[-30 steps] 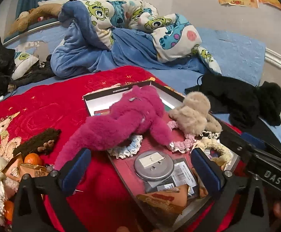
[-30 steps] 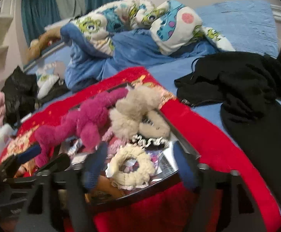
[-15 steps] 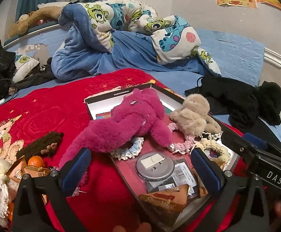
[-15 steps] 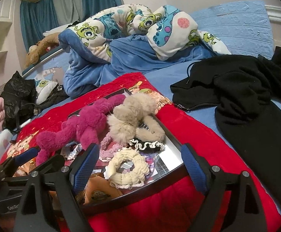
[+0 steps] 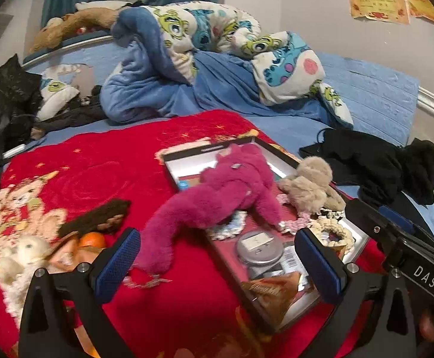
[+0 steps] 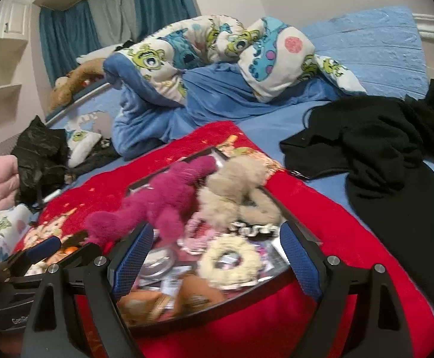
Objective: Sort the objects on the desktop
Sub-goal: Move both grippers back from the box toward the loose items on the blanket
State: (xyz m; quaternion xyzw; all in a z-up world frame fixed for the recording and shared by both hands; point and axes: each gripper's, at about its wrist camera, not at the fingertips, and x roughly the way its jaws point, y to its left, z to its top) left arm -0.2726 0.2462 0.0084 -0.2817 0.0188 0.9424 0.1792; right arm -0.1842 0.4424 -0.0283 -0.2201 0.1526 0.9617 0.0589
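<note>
A black-framed tray [image 5: 205, 149] [image 6: 246, 296] lies on a red blanket [image 5: 103, 161] [image 6: 330, 208]. Across it sprawls a magenta plush toy [image 5: 225, 197] [image 6: 157, 205], half hanging off the tray's left side. A beige fluffy toy [image 5: 309, 185] [image 6: 231, 188], a cream scrunchie [image 5: 333, 229] [image 6: 231, 261], a round silver tin [image 5: 258, 246] and snack packets [image 5: 273, 292] also lie in it. My left gripper [image 5: 217, 262] hangs open above the tray's near left edge, empty. My right gripper [image 6: 217, 259] is open over the tray's near end, with nothing held.
Left of the tray lie an orange [image 5: 93, 240], a dark brown furry piece [image 5: 97, 217] and a white plush [image 5: 23, 253]. Black clothes [image 6: 390, 149] lie on the blue sheet to the right. A rumpled cartoon quilt [image 5: 217, 50] fills the back.
Both grippers have drawn back and risen a little, so the tray sits lower and smaller in view. The right gripper's jaws stand wider than a second ago.
</note>
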